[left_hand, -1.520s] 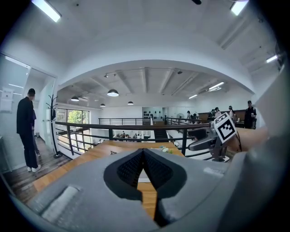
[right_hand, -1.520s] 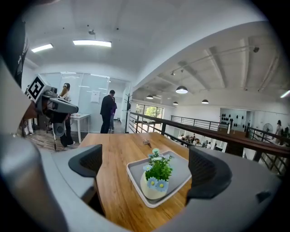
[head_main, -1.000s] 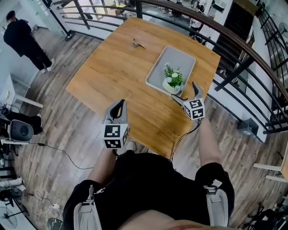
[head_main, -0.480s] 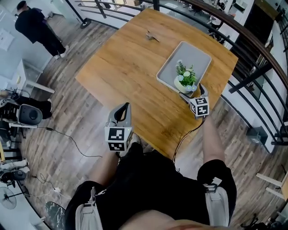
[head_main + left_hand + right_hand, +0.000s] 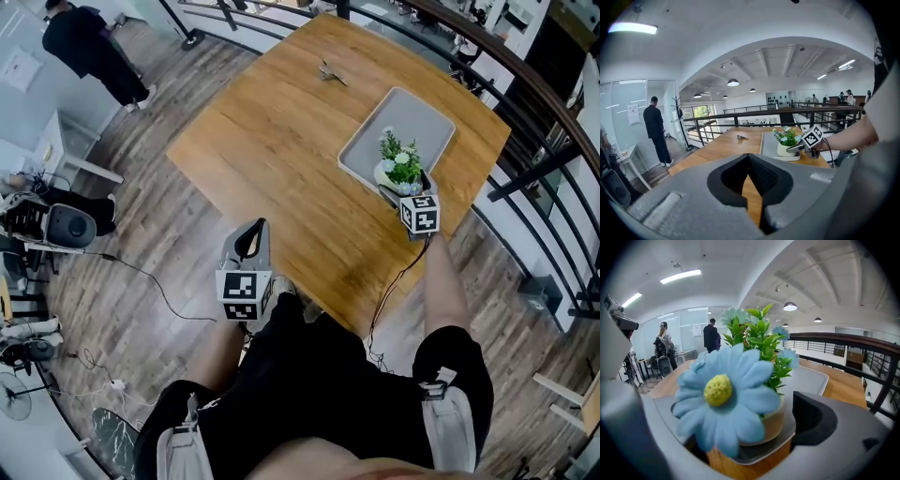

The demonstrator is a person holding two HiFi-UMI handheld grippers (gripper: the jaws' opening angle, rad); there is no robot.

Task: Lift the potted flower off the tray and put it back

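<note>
The potted flower (image 5: 401, 167), green leaves with white and blue blooms in a pale pot, stands at the near end of the grey tray (image 5: 412, 112) on the wooden table. My right gripper (image 5: 403, 184) is open, with one jaw on each side of the pot. In the right gripper view a blue daisy (image 5: 719, 390) fills the front and hides the left jaw, while the right pad (image 5: 813, 417) stands clear of the pot (image 5: 769, 425). My left gripper (image 5: 251, 236) is shut and empty, held off the table's near edge.
A small metal object (image 5: 330, 71) lies on the far part of the table (image 5: 281, 150). A dark railing (image 5: 530, 89) curves close behind the tray. A person (image 5: 89, 47) stands far left. Equipment (image 5: 56, 225) and a cable lie on the floor.
My right gripper has moved forward from just short of the tray until its jaws flank the pot. The left gripper has stayed near the table's edge.
</note>
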